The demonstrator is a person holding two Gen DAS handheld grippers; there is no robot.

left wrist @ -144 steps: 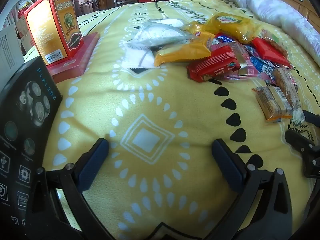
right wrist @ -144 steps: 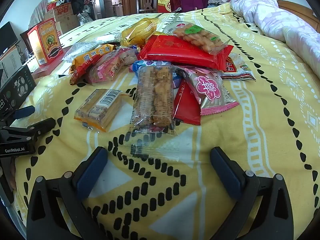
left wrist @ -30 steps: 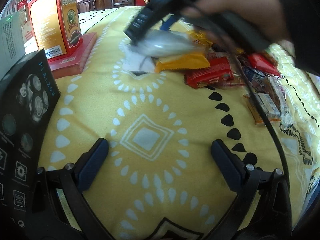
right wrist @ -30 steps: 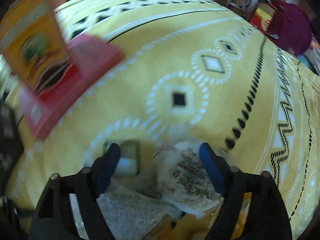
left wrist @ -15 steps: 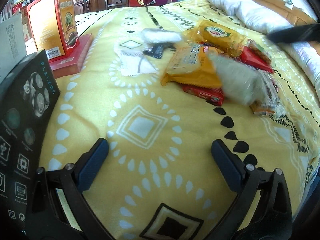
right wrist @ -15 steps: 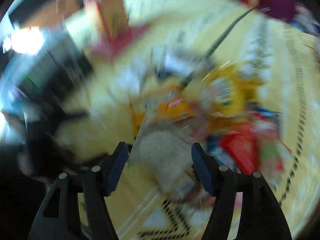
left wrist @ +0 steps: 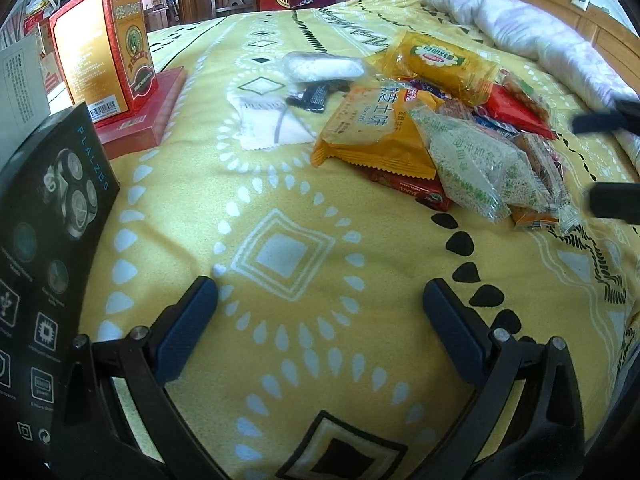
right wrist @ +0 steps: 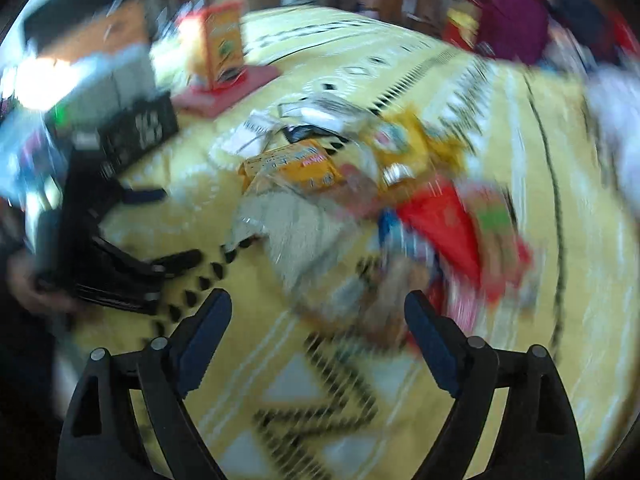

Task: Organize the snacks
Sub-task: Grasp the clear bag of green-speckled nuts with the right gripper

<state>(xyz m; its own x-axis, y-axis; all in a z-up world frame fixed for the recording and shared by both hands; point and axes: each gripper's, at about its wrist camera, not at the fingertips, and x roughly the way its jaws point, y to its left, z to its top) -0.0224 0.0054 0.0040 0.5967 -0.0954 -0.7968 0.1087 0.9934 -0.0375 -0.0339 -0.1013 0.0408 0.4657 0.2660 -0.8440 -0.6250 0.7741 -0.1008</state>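
Observation:
A pile of snack packets lies on the yellow patterned bedspread (left wrist: pixel 288 208). On its near edge rests a clear packet of pale sesame snack (left wrist: pixel 472 164), overlapping an orange packet (left wrist: pixel 372 132). A yellow packet (left wrist: pixel 436 60) and a red packet (left wrist: pixel 516 110) lie behind. My left gripper (left wrist: pixel 318 296) stands open over bare bedspread, nothing between its fingers. My right gripper (left wrist: pixel 608 160) shows at the right edge, beside the pile. In the blurred right wrist view my right gripper (right wrist: pixel 318 308) has its jaws opening, empty, just short of the clear packet (right wrist: pixel 296 220).
An orange-red box (left wrist: pixel 104 40) stands on a flat red box (left wrist: pixel 148 112) at the far left. A black shaver box (left wrist: pixel 52 240) leans at the near left. A white packet (left wrist: pixel 320 66), a flat white sachet (left wrist: pixel 272 124) and a small black packet (left wrist: pixel 316 96) lie behind. A white quilt (left wrist: pixel 520 28) is at the back right.
The right gripper carried the clear sesame packet from the pile's far left to its near right, released it and drew back to the right. The orange packet shifted. The left gripper stayed still.

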